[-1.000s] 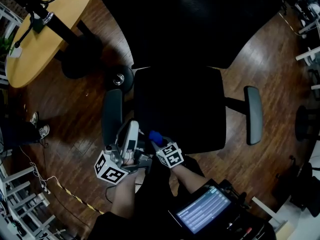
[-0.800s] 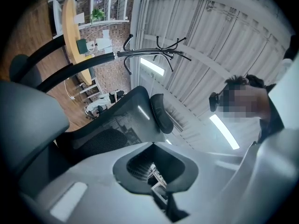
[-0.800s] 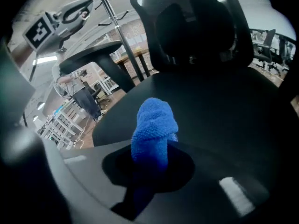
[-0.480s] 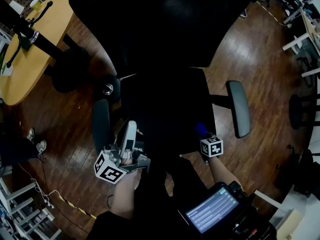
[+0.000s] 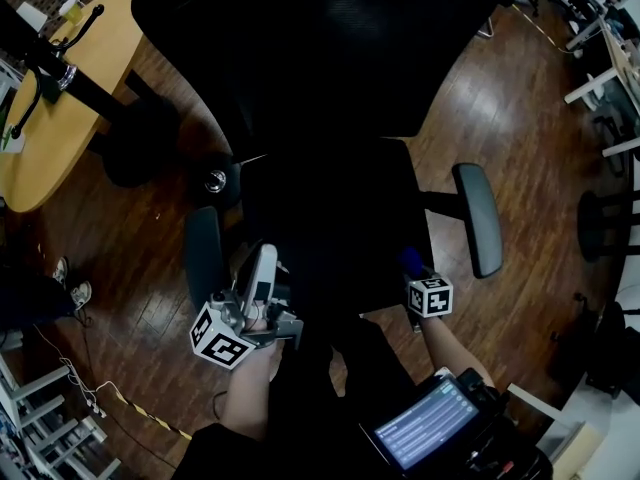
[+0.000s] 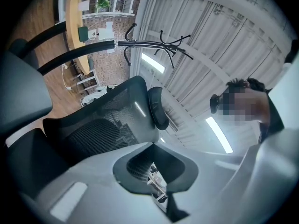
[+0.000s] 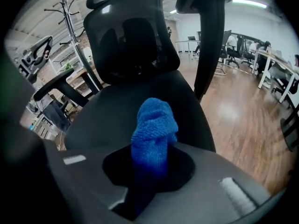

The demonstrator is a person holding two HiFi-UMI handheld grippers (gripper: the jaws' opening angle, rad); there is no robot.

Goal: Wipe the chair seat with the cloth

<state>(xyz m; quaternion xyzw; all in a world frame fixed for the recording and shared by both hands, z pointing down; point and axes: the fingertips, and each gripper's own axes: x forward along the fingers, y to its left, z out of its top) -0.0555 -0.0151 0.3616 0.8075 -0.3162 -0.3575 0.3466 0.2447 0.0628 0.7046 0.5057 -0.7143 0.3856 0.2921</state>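
Observation:
A black office chair fills the head view, its seat (image 5: 335, 223) between a left armrest (image 5: 203, 253) and a right armrest (image 5: 478, 218). My right gripper (image 5: 414, 271) is at the seat's front right corner, shut on a bunched blue cloth (image 5: 409, 260). In the right gripper view the cloth (image 7: 154, 125) sticks up from the right gripper (image 7: 153, 149) over the seat (image 7: 117, 113), facing the mesh backrest (image 7: 131, 36). My left gripper (image 5: 263, 260) is held by the left armrest, shut and empty. In its own view, the left gripper (image 6: 153, 144) is tilted up toward the ceiling.
A round wooden table (image 5: 60, 108) with a black coat-stand pole (image 5: 60, 68) stands at upper left. A lit tablet (image 5: 415, 433) hangs at the bottom. Shoes (image 5: 68, 290) and a cable lie on the wood floor at left. Other chair bases (image 5: 605, 243) stand at right.
My right gripper has carried the cloth from the seat's front left to its front right corner. The left gripper has stayed by the left armrest. The head view shifted slightly.

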